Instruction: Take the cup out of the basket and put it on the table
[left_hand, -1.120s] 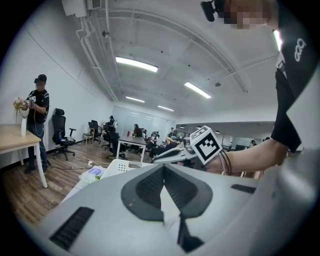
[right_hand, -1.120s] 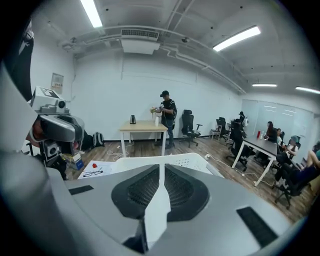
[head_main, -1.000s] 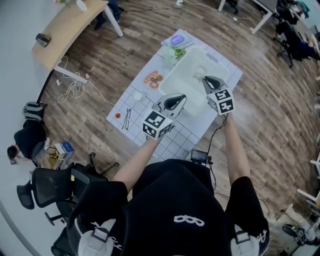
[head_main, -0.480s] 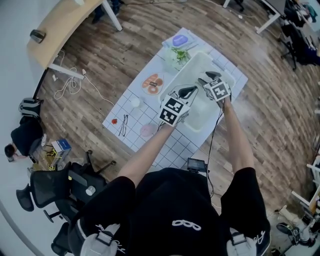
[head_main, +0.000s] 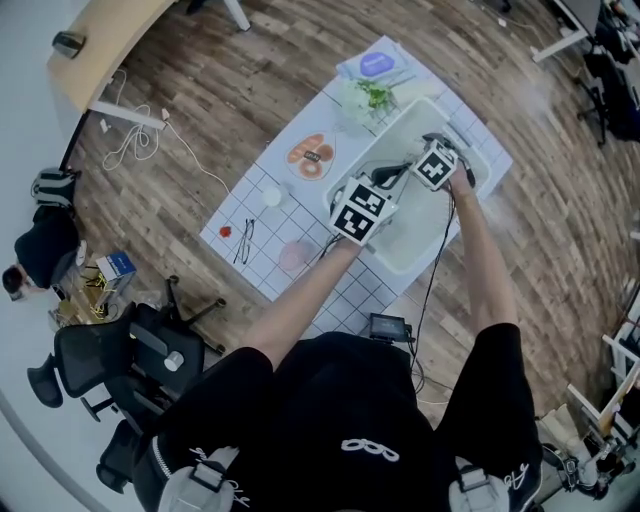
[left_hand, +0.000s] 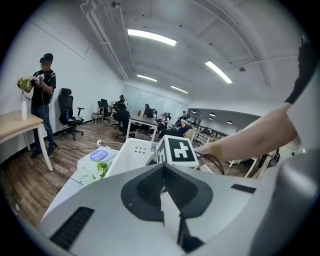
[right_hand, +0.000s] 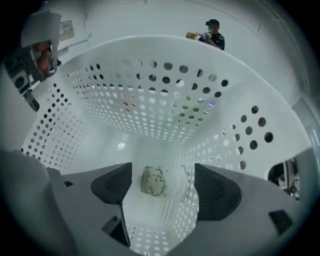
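A white perforated basket (head_main: 470, 150) stands on the grid-patterned table (head_main: 250, 215). In the right gripper view a pale cup (right_hand: 156, 181) with a green leaf print lies on the basket floor (right_hand: 150, 150). My right gripper (right_hand: 164, 192) is down inside the basket. Its jaws are opening, the cup sits between them and the pads stand clear of it on both sides. In the head view the right gripper (head_main: 437, 160) is over the basket's middle. My left gripper (head_main: 375, 195) hovers at the basket's near left rim, shut and empty. Its own view (left_hand: 164, 187) looks out over the basket (left_hand: 131, 150).
Left of the basket lie a plate of orange food (head_main: 310, 157), a small white dish (head_main: 270, 196), glasses (head_main: 246, 240) and a pink disc (head_main: 293, 258). Flowers (head_main: 365, 97) and a purple-topped pack (head_main: 378, 64) sit at the far end. A small device (head_main: 387, 326) is at the near edge.
Both grippers have moved away from the table's near edge to the basket. The right one has gone down into it, the left one stops at its rim.
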